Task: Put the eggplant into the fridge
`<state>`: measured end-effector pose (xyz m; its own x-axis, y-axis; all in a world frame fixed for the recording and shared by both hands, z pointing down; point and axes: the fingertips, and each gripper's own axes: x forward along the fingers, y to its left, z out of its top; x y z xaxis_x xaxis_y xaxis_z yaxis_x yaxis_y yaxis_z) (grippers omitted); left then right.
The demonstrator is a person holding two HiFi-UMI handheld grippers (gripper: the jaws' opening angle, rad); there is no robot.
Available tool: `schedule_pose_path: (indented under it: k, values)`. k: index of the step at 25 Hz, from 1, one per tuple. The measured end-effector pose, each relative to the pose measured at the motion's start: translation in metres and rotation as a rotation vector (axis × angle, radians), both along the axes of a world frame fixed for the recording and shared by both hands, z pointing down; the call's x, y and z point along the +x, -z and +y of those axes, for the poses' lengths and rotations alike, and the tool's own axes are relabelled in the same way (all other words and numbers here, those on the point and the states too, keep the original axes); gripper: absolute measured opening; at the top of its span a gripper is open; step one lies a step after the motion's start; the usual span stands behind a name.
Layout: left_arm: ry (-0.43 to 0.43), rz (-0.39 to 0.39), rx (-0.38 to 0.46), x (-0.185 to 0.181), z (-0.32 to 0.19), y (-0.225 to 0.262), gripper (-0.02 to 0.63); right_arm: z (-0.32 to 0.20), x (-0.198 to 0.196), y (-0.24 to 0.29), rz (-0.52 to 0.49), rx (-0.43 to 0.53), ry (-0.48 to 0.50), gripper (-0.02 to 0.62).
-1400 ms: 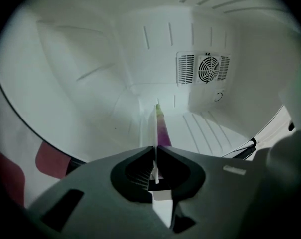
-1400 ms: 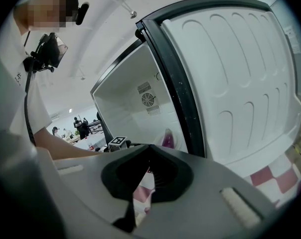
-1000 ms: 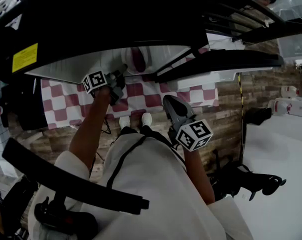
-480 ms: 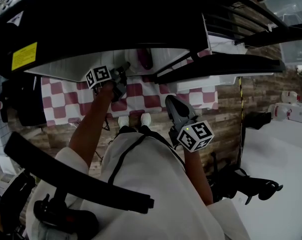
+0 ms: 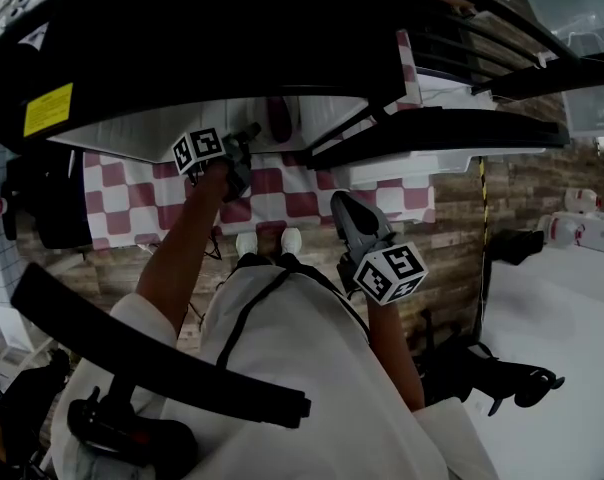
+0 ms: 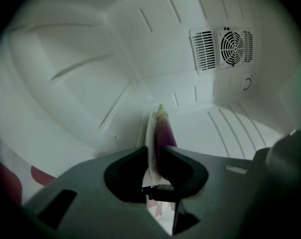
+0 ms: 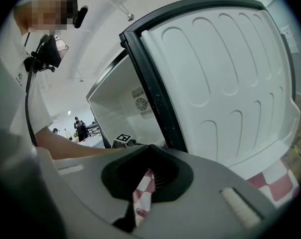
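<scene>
Though tapered and glossy, eggplant (image 6: 166, 131) inside ribbed white fridge (image 6: 105, 63)

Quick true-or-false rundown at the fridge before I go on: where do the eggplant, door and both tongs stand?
The eggplant is inside the fridge. True.
The fridge door is shut. False: it stands open.
The right tongs hold the eggplant. False: they are shut, with nothing between them.
A fan grille sits on the fridge's back wall. True.
Aside: the left tongs have just been opening, with the eggplant between them.
</scene>
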<state>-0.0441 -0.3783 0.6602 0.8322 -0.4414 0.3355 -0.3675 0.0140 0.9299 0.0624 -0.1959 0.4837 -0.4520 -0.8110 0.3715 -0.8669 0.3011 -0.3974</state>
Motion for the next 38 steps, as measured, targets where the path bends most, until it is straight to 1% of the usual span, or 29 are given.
schedule_pose_path:
  k: [4,7,12,19,24,27,28,31,33,38]
  values:
    - [-0.004,-0.024,-0.001,0.003,0.0,0.002,0.15,0.001,0.004,0.002,-0.007,0.007,-0.004,0.007]
    - [-0.004,-0.043,-0.002,0.007,0.001,0.003,0.2,0.004,0.007,0.004,-0.011,0.011,-0.007,0.008]
    - [-0.002,-0.076,0.01,0.01,0.001,0.005,0.238,0.01,0.013,0.005,-0.017,0.016,-0.012,0.007]
    - [0.035,-0.117,0.047,0.001,-0.001,0.01,0.291,0.02,0.016,0.004,-0.023,0.025,-0.009,0.006]
    - [0.056,-0.138,0.071,-0.01,0.009,0.019,0.285,0.024,0.015,0.008,-0.029,0.044,0.01,0.008]
    - [0.058,-0.146,0.093,-0.018,0.017,0.026,0.241,0.023,0.011,0.011,-0.033,0.062,0.035,0.008]
    - [0.059,-0.148,0.104,-0.021,0.021,0.029,0.217,0.023,0.009,0.012,-0.035,0.067,0.043,0.008]
    - [0.061,-0.166,0.154,-0.031,0.031,0.043,0.178,0.025,0.005,0.013,-0.043,0.082,0.065,0.008]
    - [0.066,-0.176,0.183,-0.036,0.037,0.053,0.164,0.025,0.002,0.013,-0.048,0.09,0.081,0.008]
    - [0.091,-0.17,0.233,-0.043,0.055,0.079,0.133,0.025,-0.004,0.015,-0.063,0.104,0.122,0.008]
